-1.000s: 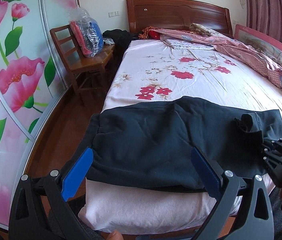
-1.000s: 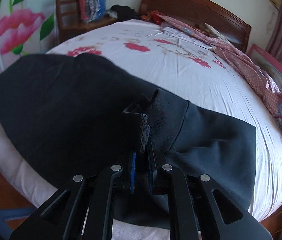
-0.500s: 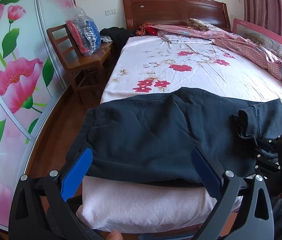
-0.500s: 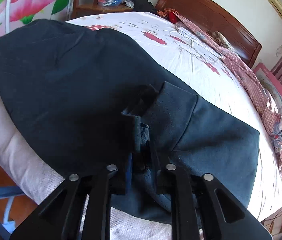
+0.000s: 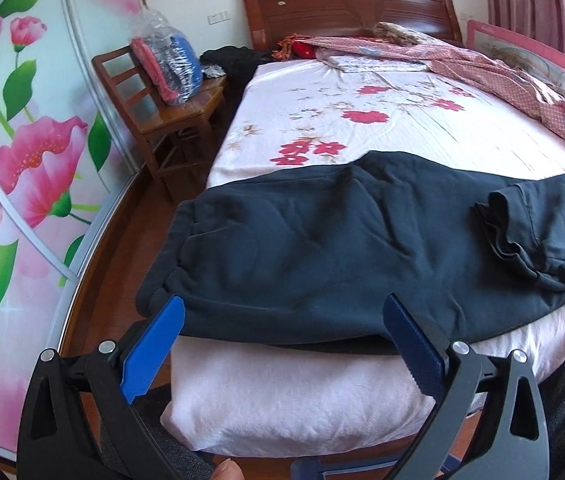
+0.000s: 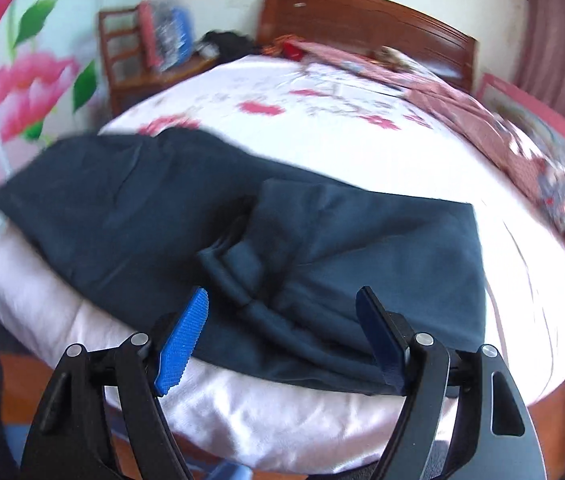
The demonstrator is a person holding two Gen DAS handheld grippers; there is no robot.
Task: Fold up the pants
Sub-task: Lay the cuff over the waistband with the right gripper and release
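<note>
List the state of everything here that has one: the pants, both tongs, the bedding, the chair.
Dark navy fleece pants: lying across the bed's foot, cuffs bunched on top, released.
Left tongs: open, empty.
Right tongs: open, jaws just opening, clear of the fabric.
White floral bedsheet: spread flat.
Red patterned quilt: rumpled along the far side.
Brown wooden chair: upright, a plastic-wrapped bundle on its seat.

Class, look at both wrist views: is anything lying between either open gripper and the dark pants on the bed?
Nothing visible. The pants lie spread across the near edge of the bed, directly ahead of the left gripper and the right gripper, whose jaws have just been opening, empty.
</note>
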